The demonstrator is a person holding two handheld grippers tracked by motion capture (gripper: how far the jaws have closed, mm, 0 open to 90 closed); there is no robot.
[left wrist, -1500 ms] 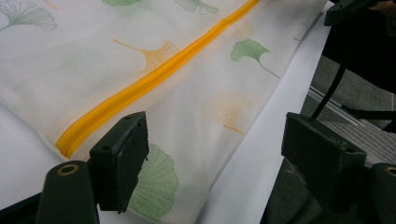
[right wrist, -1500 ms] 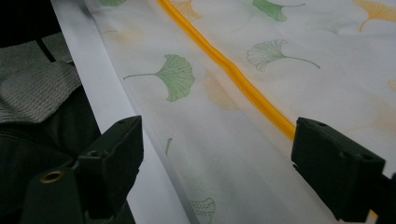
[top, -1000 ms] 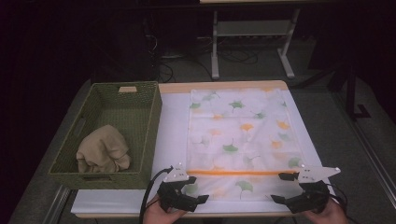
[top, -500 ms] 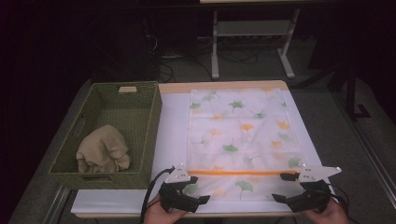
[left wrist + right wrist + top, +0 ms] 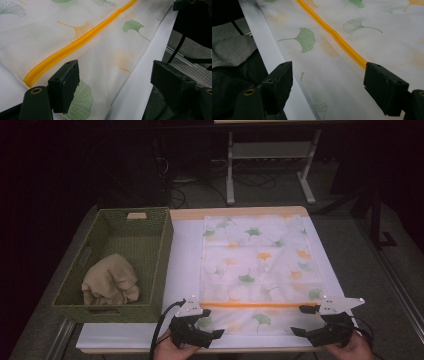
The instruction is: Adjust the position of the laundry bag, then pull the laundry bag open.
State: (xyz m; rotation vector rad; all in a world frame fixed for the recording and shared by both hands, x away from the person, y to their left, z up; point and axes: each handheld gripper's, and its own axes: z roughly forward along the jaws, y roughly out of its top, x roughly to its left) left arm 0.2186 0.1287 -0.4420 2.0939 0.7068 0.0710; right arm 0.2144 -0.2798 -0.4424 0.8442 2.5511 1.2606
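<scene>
A white mesh bag [image 5: 255,265] printed with green and orange ginkgo leaves lies flat on the white table top [image 5: 185,255]. An orange zipper [image 5: 255,305] runs across it close to the near edge. My left gripper [image 5: 212,328] hovers open at the bag's near left corner and points right along the front edge. In the left gripper view the bag [image 5: 105,50] and its zipper [image 5: 75,47] lie just beyond the spread jaws of the left gripper [image 5: 115,85]. My right gripper [image 5: 301,329] stands open at the near right corner, over the bag [image 5: 352,65] and zipper [image 5: 332,32]; its gap [image 5: 328,85] holds nothing.
A green woven basket [image 5: 150,227] stands on the table's left part with a crumpled beige cloth [image 5: 111,280] inside. The table's front edge runs right under both hands. Metal table legs [image 5: 231,170] and cables stand on the dark floor beyond.
</scene>
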